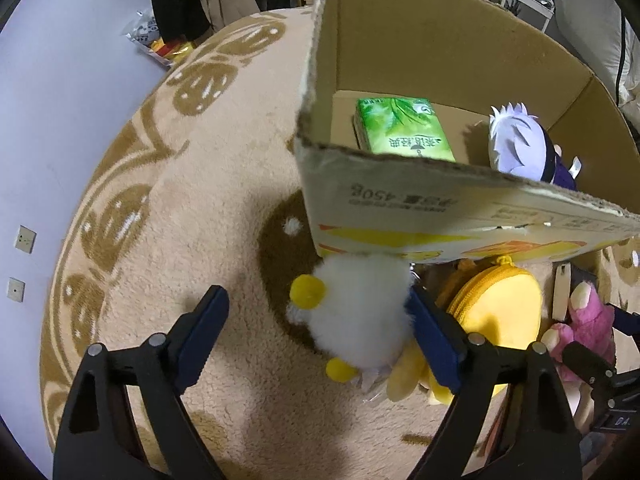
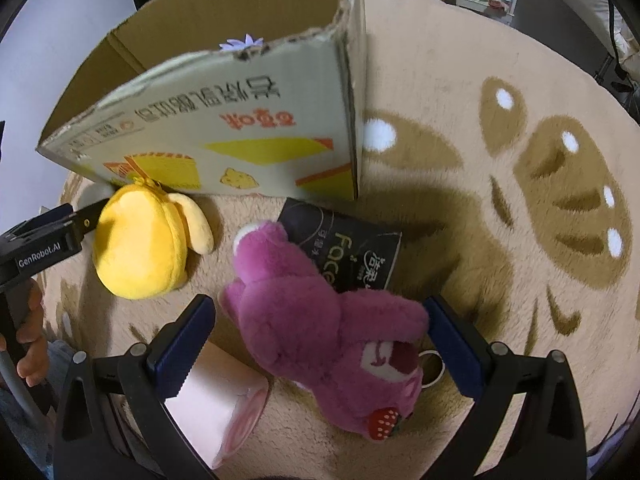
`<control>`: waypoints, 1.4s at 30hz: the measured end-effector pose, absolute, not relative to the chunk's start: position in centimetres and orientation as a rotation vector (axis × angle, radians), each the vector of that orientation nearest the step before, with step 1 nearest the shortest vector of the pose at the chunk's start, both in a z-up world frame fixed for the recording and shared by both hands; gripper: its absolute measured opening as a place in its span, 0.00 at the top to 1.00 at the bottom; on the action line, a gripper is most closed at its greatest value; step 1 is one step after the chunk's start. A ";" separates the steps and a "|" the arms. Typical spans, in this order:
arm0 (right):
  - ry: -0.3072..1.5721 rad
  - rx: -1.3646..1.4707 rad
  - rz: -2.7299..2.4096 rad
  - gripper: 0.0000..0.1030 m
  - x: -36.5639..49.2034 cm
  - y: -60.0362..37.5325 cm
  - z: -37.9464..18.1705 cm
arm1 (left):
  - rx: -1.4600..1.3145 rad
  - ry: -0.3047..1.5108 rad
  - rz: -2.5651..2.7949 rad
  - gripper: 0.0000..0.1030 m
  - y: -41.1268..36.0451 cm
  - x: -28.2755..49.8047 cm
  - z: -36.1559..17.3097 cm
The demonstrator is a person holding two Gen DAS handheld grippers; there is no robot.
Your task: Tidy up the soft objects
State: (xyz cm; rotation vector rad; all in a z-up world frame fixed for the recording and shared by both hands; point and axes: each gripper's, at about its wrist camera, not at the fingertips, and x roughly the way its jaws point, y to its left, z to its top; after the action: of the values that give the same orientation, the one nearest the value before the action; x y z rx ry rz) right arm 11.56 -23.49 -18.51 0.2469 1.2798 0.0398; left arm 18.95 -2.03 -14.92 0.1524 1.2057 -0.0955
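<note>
Two grippers, both with jaws spread wide and neither yet clamped on anything. My left gripper (image 1: 316, 334) sits low centre of its view, straddling the white fluffy plush (image 1: 362, 312) with yellow pompoms; its right finger (image 1: 434, 344) looks to be brushing the fur while the left one stands clear over the rug (image 1: 192, 208). My right gripper (image 2: 316, 344) frames the pink bear (image 2: 328, 344) at lower centre, the right-hand pad seemingly against its flank, the left pad apart from it.

I judge the step in hand to be the grasp: two soft toys lined up, neither lifted. Next, each gripper needs to close firmly enough to hold squashy fur, rise above the torn rim of the cardboard box (image 1: 440, 52) and drop its load inside, where a green tissue pack (image 1: 404, 128) and a white-haired doll (image 1: 520, 140) already lie at right of centre in the left view.

Waiting on the rug are a yellow pouch (image 2: 140, 248) at left, a black tissue pack (image 2: 352, 252) under the bear's head and a pink roll (image 2: 224, 408) at bottom.

Readable writing: "450g" on the box, "Face" on the black pack, "GenRobot.AI" on the left gripper's body; the Chinese print I cannot make out surely
</note>
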 end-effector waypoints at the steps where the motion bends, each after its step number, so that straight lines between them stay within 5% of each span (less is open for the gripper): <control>1: 1.284 0.245 0.037 0.00 11.6 -23.5 -18.6 | 0.157 1.201 -0.095 0.15 -2.1 19.0 -15.0; 14: 1.334 0.240 0.009 0.01 12.9 -25.0 -20.7 | 0.167 1.188 -0.145 0.44 -2.8 18.6 -14.8; 21: 1.337 0.254 0.051 0.20 12.0 -22.8 -21.7 | 0.146 1.182 -0.177 0.71 -2.8 18.3 -14.3; 31: 1.301 0.258 0.043 0.27 10.7 -22.8 -20.7 | 0.128 1.150 -0.164 0.97 -2.7 16.5 -12.6; 42: 1.121 0.342 -0.001 0.27 8.2 -25.4 -16.4 | 0.093 1.119 -0.194 0.99 -2.1 15.5 -11.3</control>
State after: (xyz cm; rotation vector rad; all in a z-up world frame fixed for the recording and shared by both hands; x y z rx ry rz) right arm 8.24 -25.35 -16.36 0.3416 1.1211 -0.0008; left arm 15.49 -2.08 -11.27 0.0927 1.1193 -0.1937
